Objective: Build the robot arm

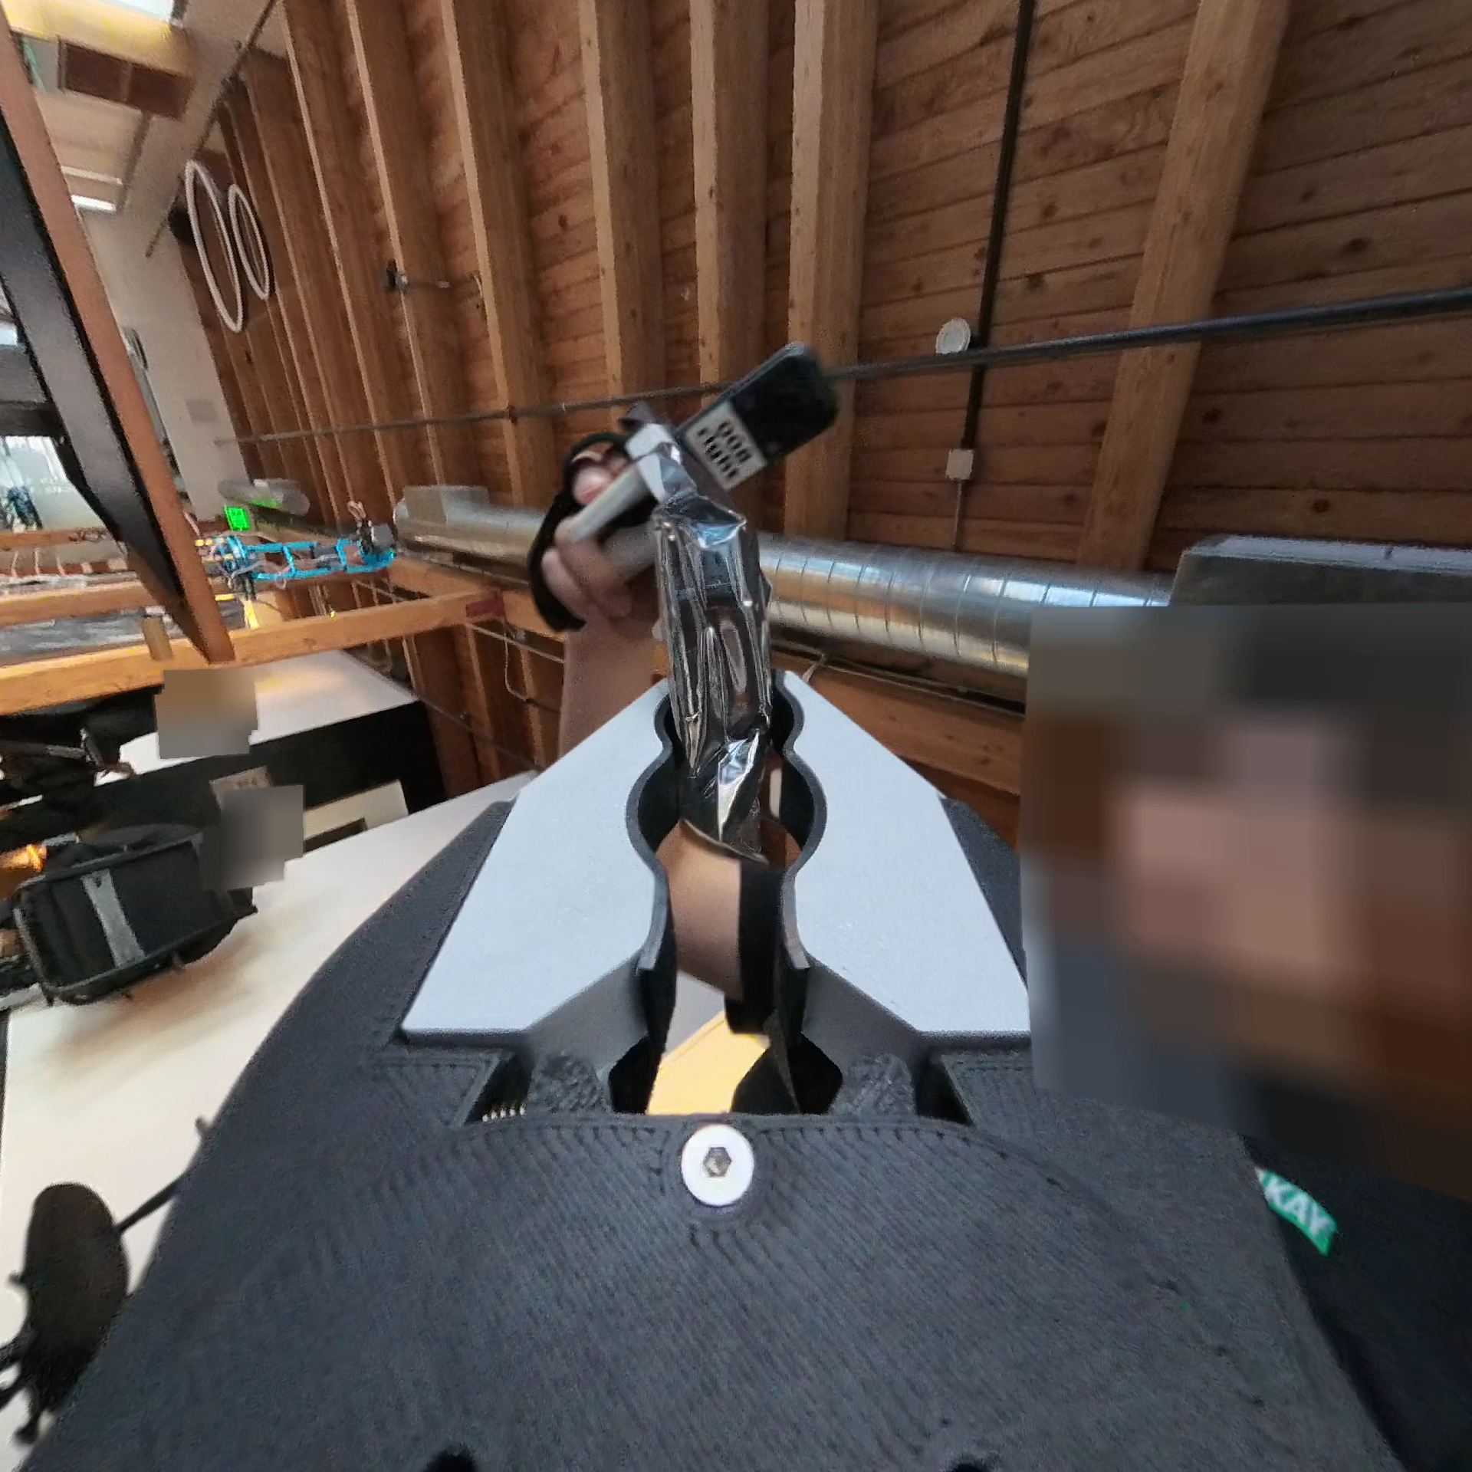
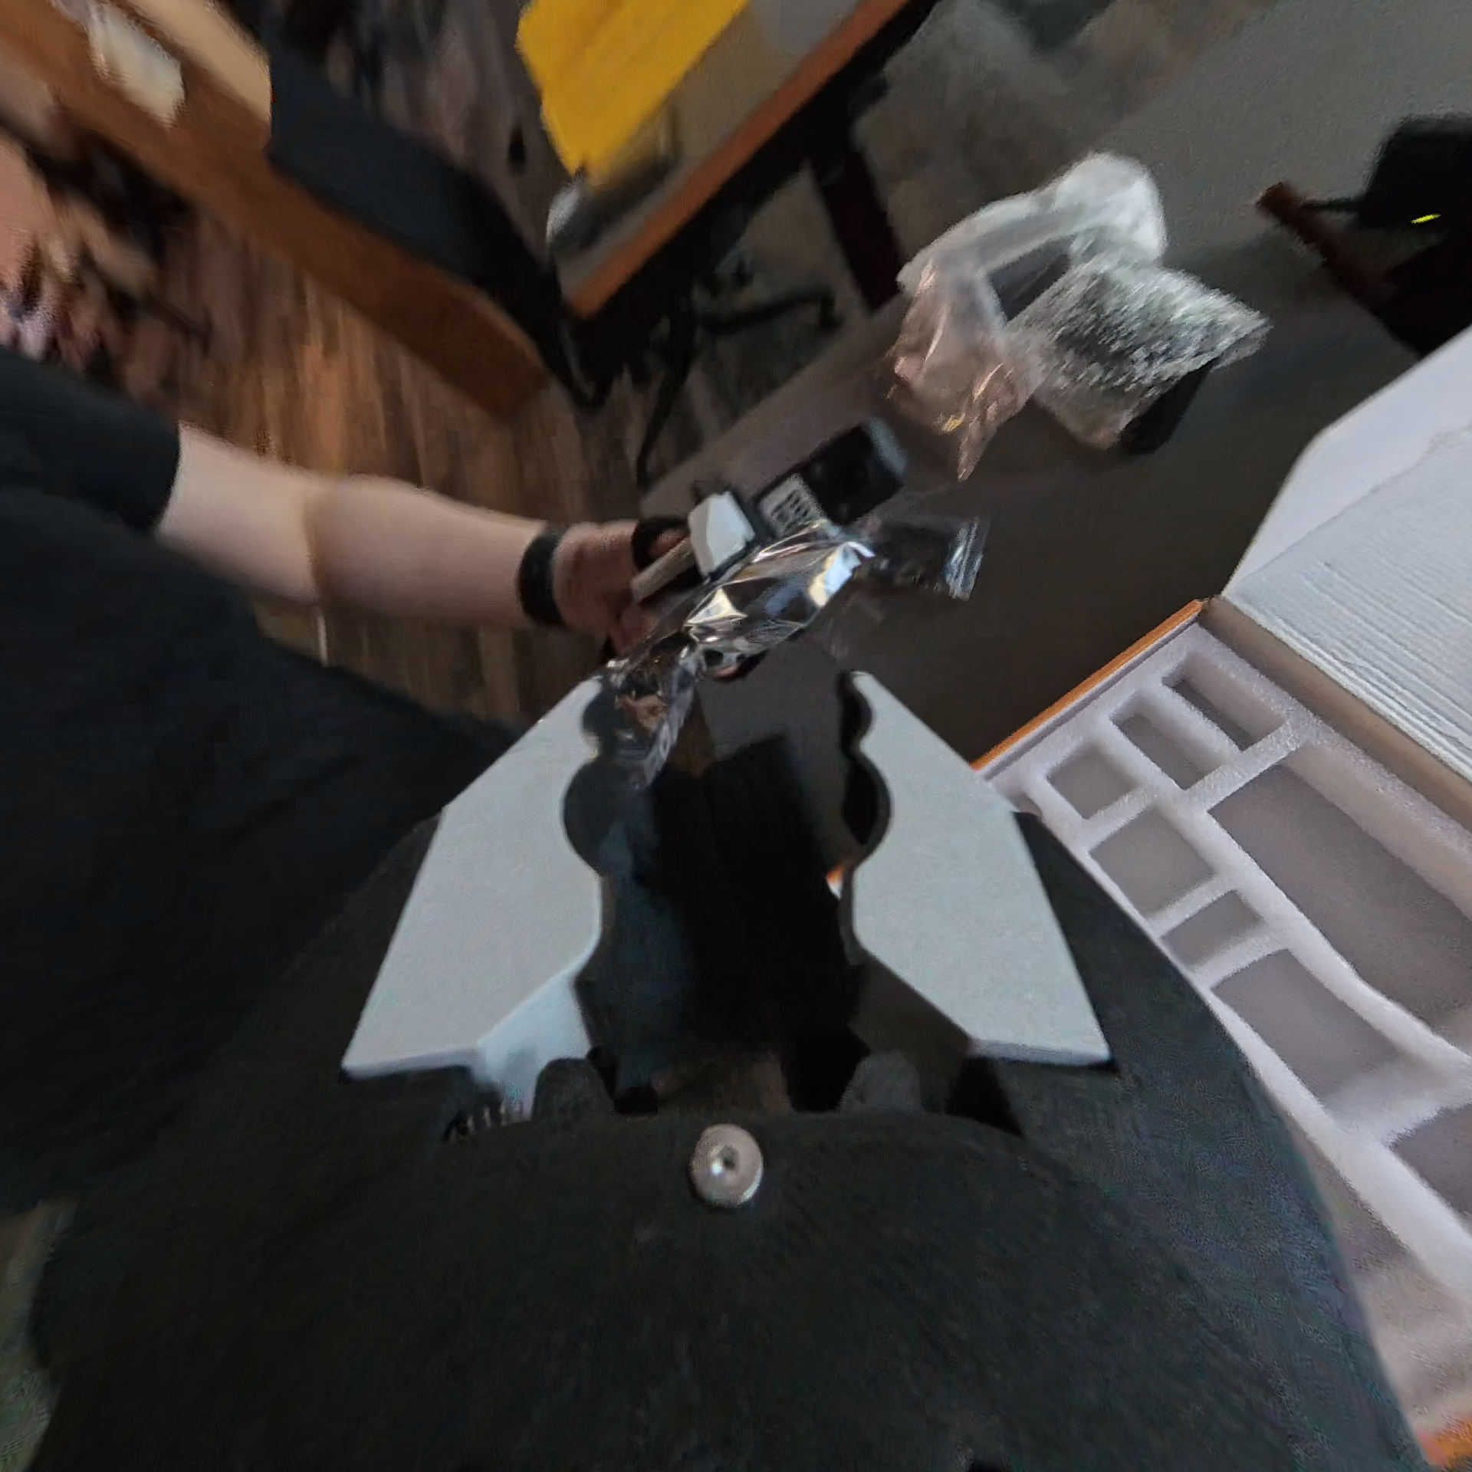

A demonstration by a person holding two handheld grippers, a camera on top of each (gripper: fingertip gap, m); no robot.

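The left gripper (image 1: 721, 765), tilted up toward a wooden ceiling (image 1: 876, 199) and a metal duct (image 1: 916, 593), is clenched on the lower end of a crinkled foil bag (image 1: 713, 637), whose upper end reaches the other gripper (image 1: 717, 454) held in a hand (image 1: 589, 573). In the blurred right view the right gripper (image 2: 721, 709) stands released, the foil bag (image 2: 749, 605) touching its left fingertip, with a bubble-wrapped item (image 2: 1091, 326) beyond and a foam-lined box (image 2: 1242, 860) at right.
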